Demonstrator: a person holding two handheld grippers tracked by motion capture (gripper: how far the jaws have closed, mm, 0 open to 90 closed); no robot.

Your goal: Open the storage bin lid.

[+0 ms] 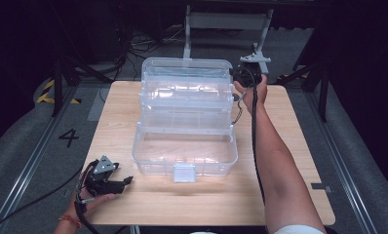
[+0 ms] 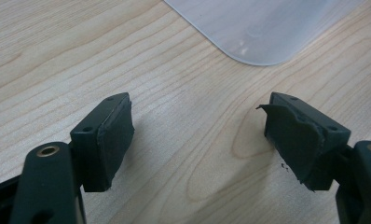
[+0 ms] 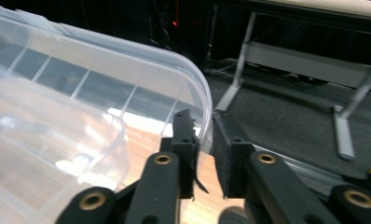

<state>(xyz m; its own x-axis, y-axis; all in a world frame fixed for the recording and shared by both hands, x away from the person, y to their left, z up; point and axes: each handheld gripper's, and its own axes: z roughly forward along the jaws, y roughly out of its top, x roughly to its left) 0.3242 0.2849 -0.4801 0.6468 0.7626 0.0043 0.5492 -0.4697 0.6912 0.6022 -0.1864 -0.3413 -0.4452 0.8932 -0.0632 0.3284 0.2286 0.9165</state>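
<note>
A clear plastic storage box (image 1: 184, 146) stands open in the middle of the wooden table (image 1: 289, 161), its tiered trays stepped back and its lid (image 1: 186, 73) raised at the far side. My right gripper (image 1: 236, 73) is at the lid's far right corner. In the right gripper view its jaws (image 3: 203, 128) are shut on the lid's rim (image 3: 104, 70). My left gripper (image 1: 128, 180) rests low at the table's front left, apart from the box. Its jaws (image 2: 200, 135) are open over bare wood, with a corner of the box (image 2: 263, 28) ahead of them.
A white latch (image 1: 184, 172) hangs at the box's front wall. Behind the table stands a grey metal frame (image 1: 226, 22) on dark floor with cables. A "4" marking (image 1: 68, 137) is on the floor at the left. Bare tabletop lies along the front and right.
</note>
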